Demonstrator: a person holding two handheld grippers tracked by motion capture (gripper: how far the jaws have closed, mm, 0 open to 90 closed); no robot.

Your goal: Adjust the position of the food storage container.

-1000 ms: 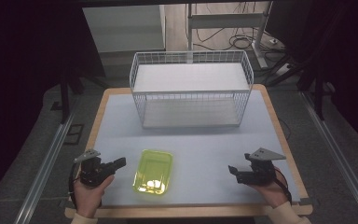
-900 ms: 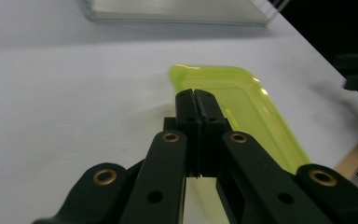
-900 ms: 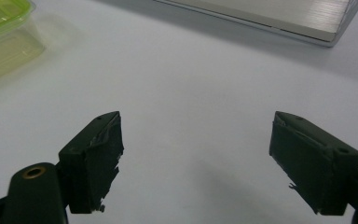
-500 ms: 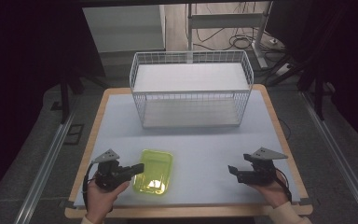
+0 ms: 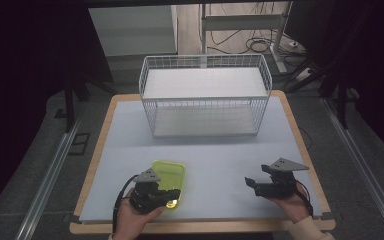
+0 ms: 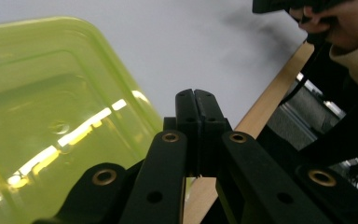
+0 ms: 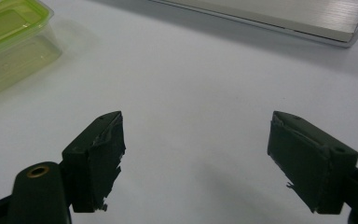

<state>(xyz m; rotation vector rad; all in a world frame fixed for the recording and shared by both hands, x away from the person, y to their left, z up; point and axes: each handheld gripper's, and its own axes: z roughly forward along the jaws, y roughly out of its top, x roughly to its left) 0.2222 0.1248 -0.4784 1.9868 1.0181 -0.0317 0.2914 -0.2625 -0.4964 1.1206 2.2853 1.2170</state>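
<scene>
Overhead, left gripper (image 5: 172, 196) over green container (image 5: 170, 172); own view: jaws closed, empty; right gripper (image 7: 196, 158) wide, empty.

A translucent yellow-green plastic container (image 5: 168, 175) with a matching lid snapped on lies flat on the pale table top, near the front edge and left of centre. It is a shallow rectangular box with rounded corners, its long side running from 6 toward 12 o'clock. The lid has a raised rim and a sunken middle panel that catches a bright streak of light. Its front right corner, at about 5 o'clock, sits just beside the wooden table border.
</scene>
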